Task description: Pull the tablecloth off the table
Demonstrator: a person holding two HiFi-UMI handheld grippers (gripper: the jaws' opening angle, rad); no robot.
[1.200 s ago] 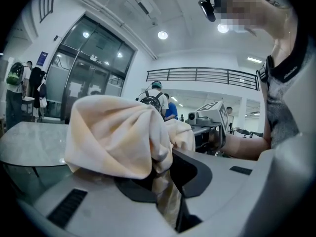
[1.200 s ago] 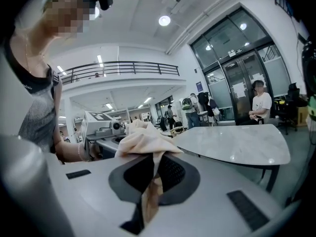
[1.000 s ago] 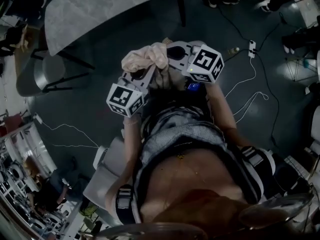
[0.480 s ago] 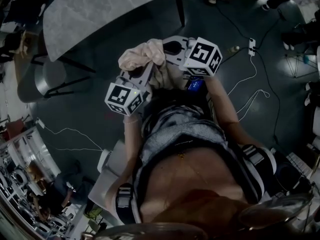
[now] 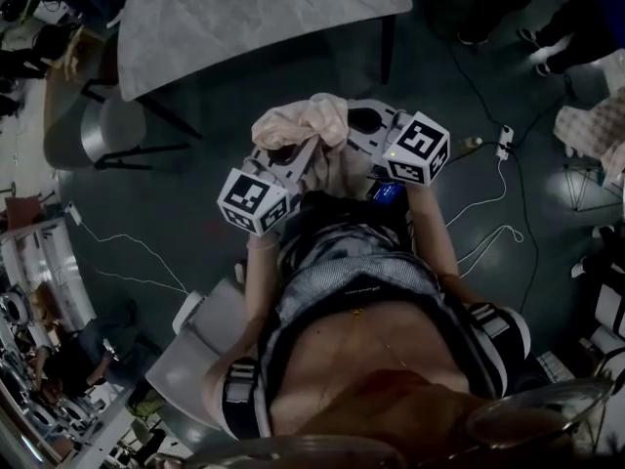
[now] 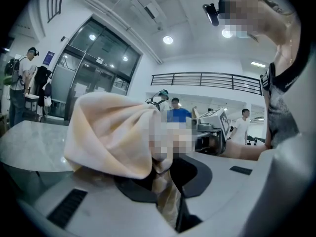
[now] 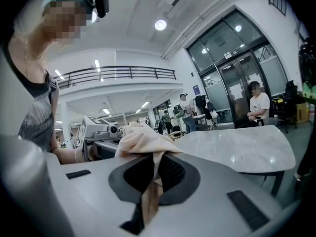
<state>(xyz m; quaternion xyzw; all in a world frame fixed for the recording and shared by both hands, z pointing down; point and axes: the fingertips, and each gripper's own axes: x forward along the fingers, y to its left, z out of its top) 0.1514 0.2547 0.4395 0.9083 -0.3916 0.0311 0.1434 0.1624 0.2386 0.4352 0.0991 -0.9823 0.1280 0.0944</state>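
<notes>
The beige tablecloth (image 5: 298, 125) is bunched into a wad, off the grey marble table (image 5: 254, 13), whose top is bare. Both grippers hold it in front of the person's body. My left gripper (image 5: 291, 156) is shut on the cloth (image 6: 108, 137), with a fold pinched between its jaws (image 6: 165, 179). My right gripper (image 5: 354, 125) is shut on another fold (image 7: 143, 142), the fabric trailing down between its jaws (image 7: 153, 174). The table (image 7: 232, 149) stands just beyond the grippers.
A round grey chair (image 5: 107, 135) stands left of the table. White cables (image 5: 488, 193) and a power strip (image 5: 505, 140) lie on the dark floor at right. People stand by the glass doors (image 7: 256, 105). Shelving (image 5: 39, 291) fills the lower left.
Both grippers, still shut on the bunched cloth, have shifted a little to the right in the head view. The table and floor have slid right too, as the head turned.
</notes>
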